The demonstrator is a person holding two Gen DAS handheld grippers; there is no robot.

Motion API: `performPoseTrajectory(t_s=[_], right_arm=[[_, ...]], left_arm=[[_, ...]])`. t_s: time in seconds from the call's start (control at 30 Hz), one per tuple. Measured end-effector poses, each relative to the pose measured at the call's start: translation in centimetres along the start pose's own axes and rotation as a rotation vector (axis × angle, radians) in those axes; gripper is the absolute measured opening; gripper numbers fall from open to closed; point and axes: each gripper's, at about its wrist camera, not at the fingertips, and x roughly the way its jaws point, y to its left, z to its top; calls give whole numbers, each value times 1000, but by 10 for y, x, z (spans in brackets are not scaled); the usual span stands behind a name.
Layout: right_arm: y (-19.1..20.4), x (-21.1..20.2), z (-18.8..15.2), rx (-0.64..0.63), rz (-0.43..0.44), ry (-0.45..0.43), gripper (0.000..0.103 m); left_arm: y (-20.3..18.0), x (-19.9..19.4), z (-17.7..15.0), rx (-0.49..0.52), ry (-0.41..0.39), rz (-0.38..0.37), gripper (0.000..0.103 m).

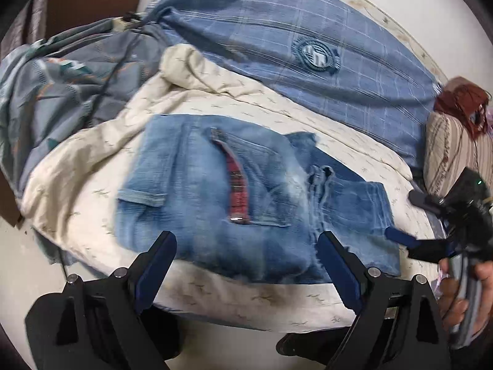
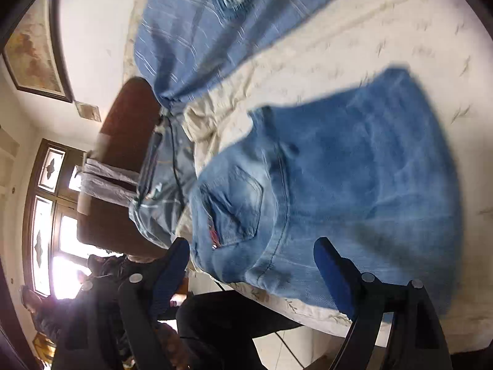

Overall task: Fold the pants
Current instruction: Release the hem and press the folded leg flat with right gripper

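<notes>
Your left gripper (image 1: 246, 257) hangs at the bottom of its frame with jaws spread wide and nothing between them, just short of the near edge of the jeans (image 1: 234, 197). Your right gripper (image 2: 251, 265) is just as empty, fingers parted, its blue pads either side of the denim's near edge but not pressing it; in the left view it sits at the far right, by the bundle's right end. The jeans lie mid-frame on the cream quilt (image 1: 92, 166) as a compact layered rectangle, back pocket and red plaid strip (image 1: 235, 185) facing up (a cuff shows at the left end). By my reading the main folds are in and both hands are off the cloth. What's left looks small: the right end sits ragged and uneven, so maybe one more tidy-up.
</notes>
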Motion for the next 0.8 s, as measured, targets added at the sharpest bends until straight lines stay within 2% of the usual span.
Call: performPoseTrajectory(t_s=[0.13,0.27,0.33,0.4,0.47,0.5,0.57,0.7,0.8], right_arm=[[-18,-27,17,28,-43,-52,85],[-29,-27,40,38,-18,-50,85],[-30,-17,58,33,-3,-41,85],[-34,-5,75,32,-16,-37,85],[-49,9,91,41,-104,-48,85],[-62,20,97,77,-157,-36,86],[-67,23,100,95,-104,-52,89],[-39,9,89,9,-143,-54,88],[-20,-8,67,-8,-92,-62,89]], left_arm=[[-37,26,3,85,25,-27,93],[-75,56,7,158,49,-67,93],[-87,75,7,173,76,-64,93],[-94,94,3,199,119,-47,93],[-98,118,-6,233,176,21,94],[-104,124,-13,298,163,55,97],[-113,123,-17,357,137,86,98],[-109,112,-13,301,169,14,98],[-97,86,-9,279,119,-14,98]])
